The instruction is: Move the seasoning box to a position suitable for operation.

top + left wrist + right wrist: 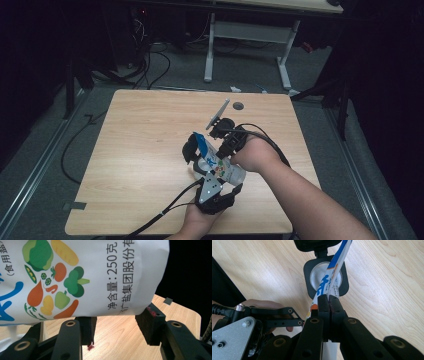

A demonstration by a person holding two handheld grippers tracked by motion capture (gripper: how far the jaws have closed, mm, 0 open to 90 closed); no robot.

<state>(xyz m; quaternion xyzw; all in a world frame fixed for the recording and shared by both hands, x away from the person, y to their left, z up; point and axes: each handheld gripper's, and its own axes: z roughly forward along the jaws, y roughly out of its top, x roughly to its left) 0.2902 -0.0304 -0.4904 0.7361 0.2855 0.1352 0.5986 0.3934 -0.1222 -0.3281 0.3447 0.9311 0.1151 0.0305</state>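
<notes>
The bag, white with printed vegetables and blue lettering, is held above the surface, near its front edge. The right hand-held gripper has its jaws pressed together on the bag's flat edge. Under that edge a black container with an open lid stands on the surface. The left hand-held gripper sits at the bag's bottom, jaws about half open with their pads against its lower edge; whether they squeeze it I cannot tell.
</notes>
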